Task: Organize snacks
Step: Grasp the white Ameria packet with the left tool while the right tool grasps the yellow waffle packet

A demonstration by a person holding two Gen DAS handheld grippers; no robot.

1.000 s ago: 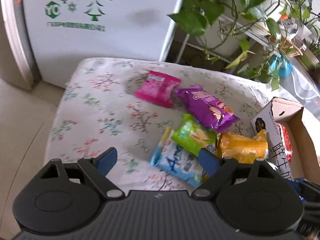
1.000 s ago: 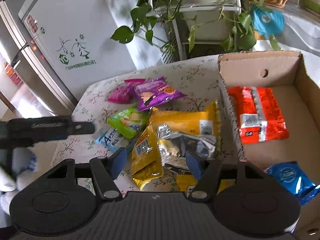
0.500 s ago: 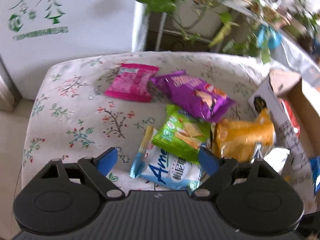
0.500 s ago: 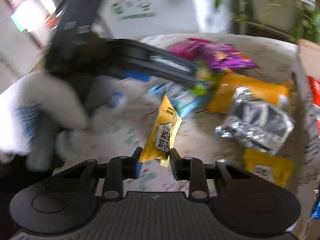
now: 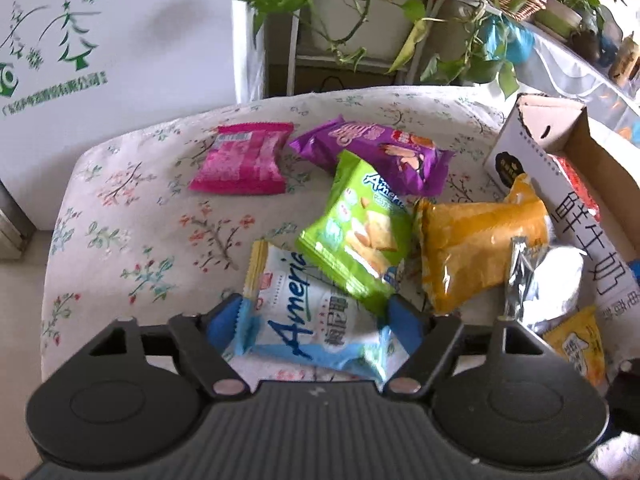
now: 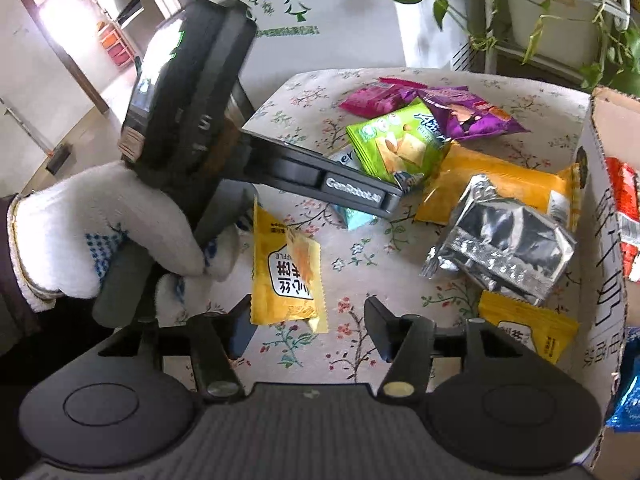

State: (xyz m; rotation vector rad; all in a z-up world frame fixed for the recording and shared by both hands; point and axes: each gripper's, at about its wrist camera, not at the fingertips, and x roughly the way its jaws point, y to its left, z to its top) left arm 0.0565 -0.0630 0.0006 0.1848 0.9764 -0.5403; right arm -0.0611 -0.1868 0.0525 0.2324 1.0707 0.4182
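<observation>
On the floral tablecloth (image 5: 132,220) a blue-and-white packet (image 5: 312,332) lies between the pads of my left gripper (image 5: 315,320). Its jaws are closing and both pads touch the packet's ends. In the right wrist view, the left gripper (image 6: 320,184) reaches over that packet. My right gripper (image 6: 310,326) is opening. A small yellow packet (image 6: 286,272) lies loose on the cloth just ahead of its fingers. Pink (image 5: 244,160), purple (image 5: 380,152), green (image 5: 356,220), orange (image 5: 476,240) and silver (image 5: 548,280) packets lie nearby. The cardboard box (image 5: 532,148) at right holds a red packet (image 6: 624,200).
A white-gloved hand (image 6: 100,232) holds the left gripper at the table's left edge. A second small yellow packet (image 6: 528,328) lies by the box wall (image 6: 600,208). A white cabinet with green tree print (image 5: 100,40) and trailing plants (image 5: 360,20) stand behind the table.
The left gripper sank onto the blue-and-white packet and its jaws narrowed around it. The right gripper, shut on the small yellow packet half a second ago, has let it go onto the cloth.
</observation>
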